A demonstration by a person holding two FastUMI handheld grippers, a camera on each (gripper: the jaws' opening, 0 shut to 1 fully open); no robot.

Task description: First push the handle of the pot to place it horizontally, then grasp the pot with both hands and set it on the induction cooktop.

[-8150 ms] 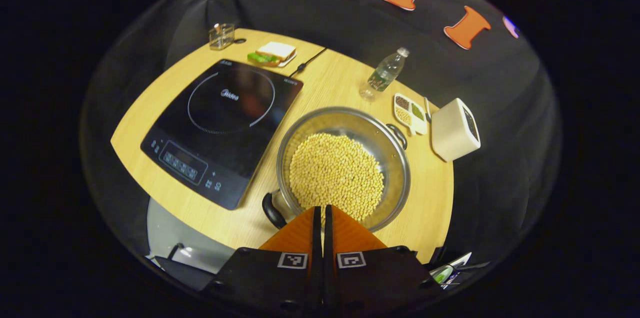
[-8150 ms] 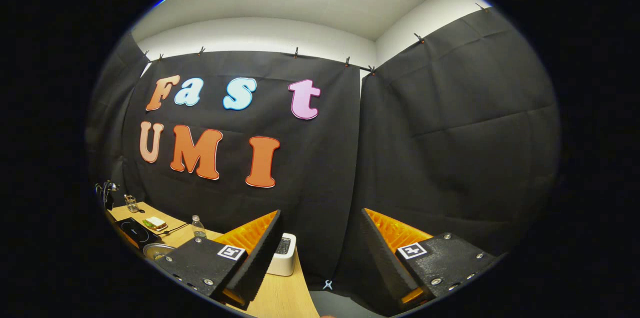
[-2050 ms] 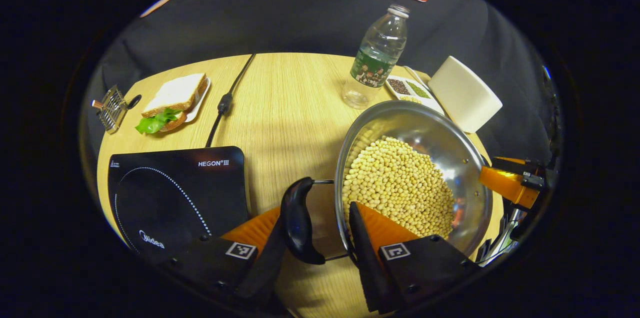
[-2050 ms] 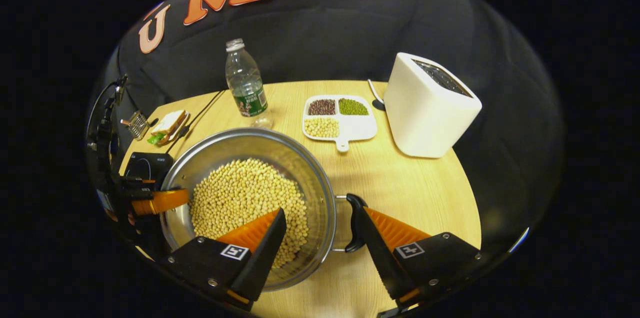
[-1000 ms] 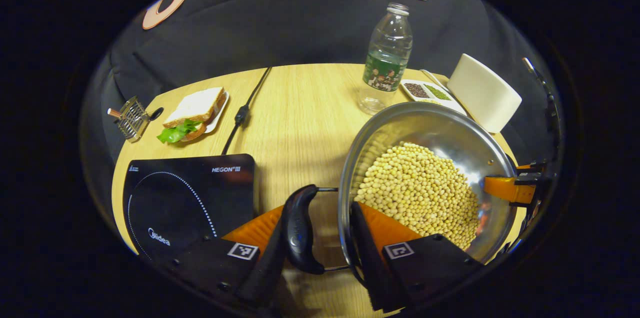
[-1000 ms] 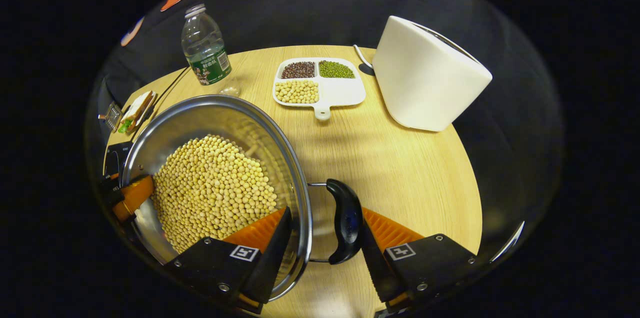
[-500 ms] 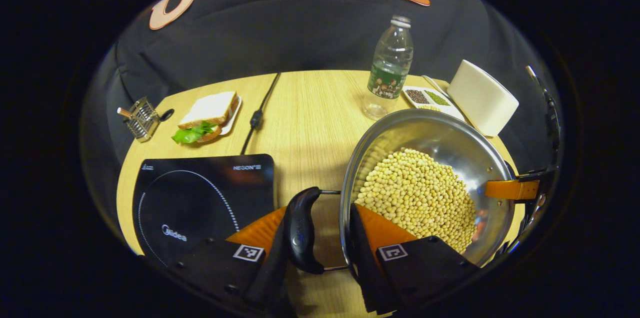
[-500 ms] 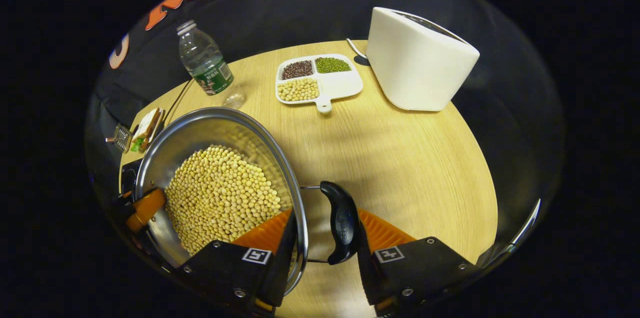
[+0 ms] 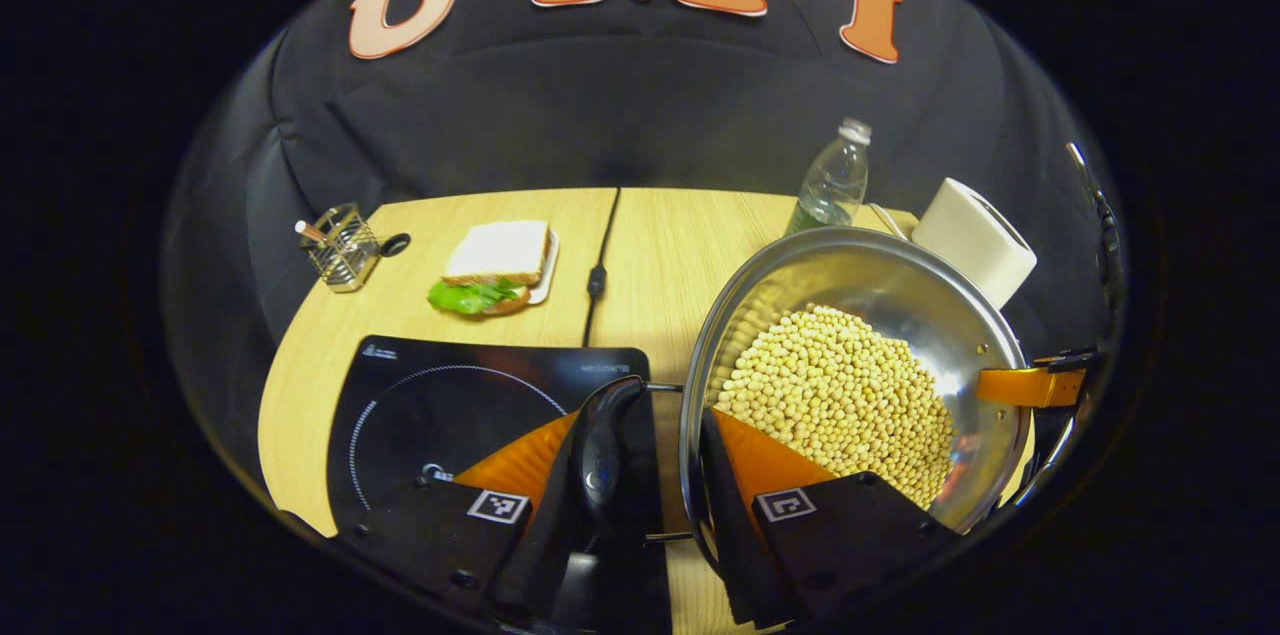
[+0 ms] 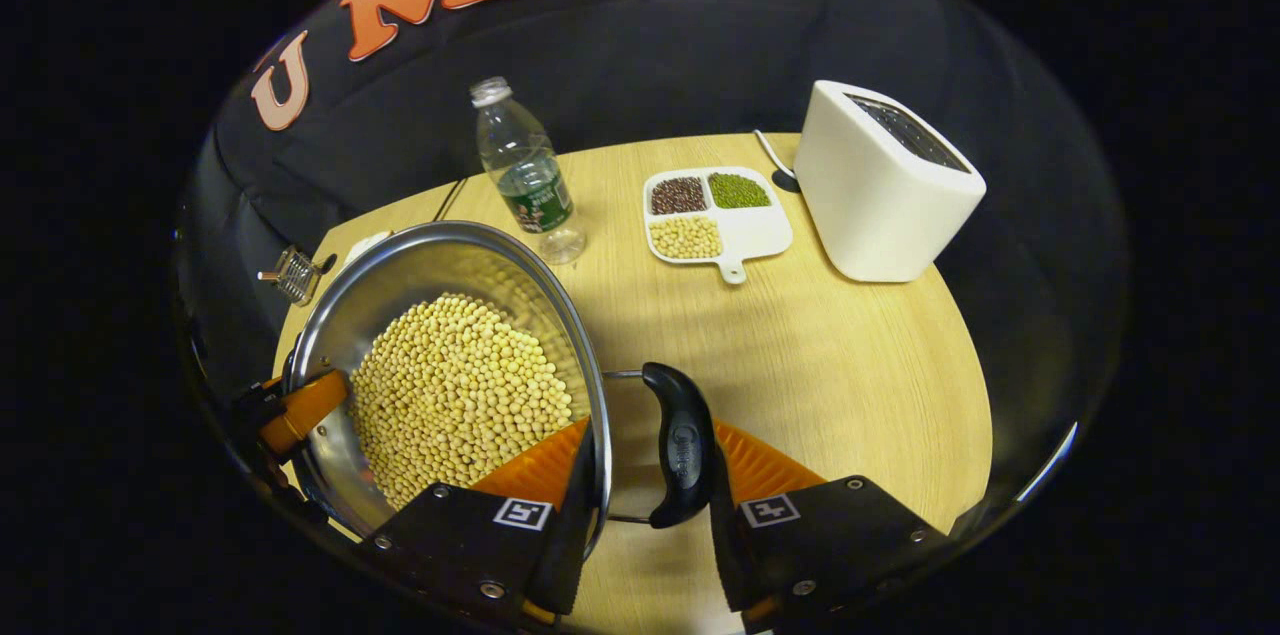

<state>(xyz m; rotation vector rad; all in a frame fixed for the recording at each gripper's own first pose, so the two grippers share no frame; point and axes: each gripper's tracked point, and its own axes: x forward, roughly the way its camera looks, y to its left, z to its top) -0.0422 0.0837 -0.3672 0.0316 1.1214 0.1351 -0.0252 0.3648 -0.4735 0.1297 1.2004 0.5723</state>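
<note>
A steel pot [image 9: 860, 270] full of soybeans [image 9: 830, 395] hangs tilted off the table between both grippers. My left gripper [image 9: 640, 475] is shut on its black left handle [image 9: 600, 450], one finger outside the handle and the other inside the rim. This handle hangs over the right edge of the black induction cooktop [image 9: 450, 410]. In the right gripper view the pot [image 10: 440, 265] is at the left, and my right gripper [image 10: 650, 485] is shut on the right handle [image 10: 680, 455] in the same way. The left gripper [image 10: 300, 410] holds the pot's far side.
A water bottle [image 10: 525, 175], a divided dish of beans [image 10: 715, 215] and a white box-shaped appliance [image 10: 885, 185] stand behind the pot. A sandwich on a plate [image 9: 495, 265], a wire holder [image 9: 340, 245] and the cooktop's cable [image 9: 598, 265] lie at the back left.
Both grippers have closed on the handles. The pot has risen off the table and moved left, so its left handle now hangs over the cooktop's edge.
</note>
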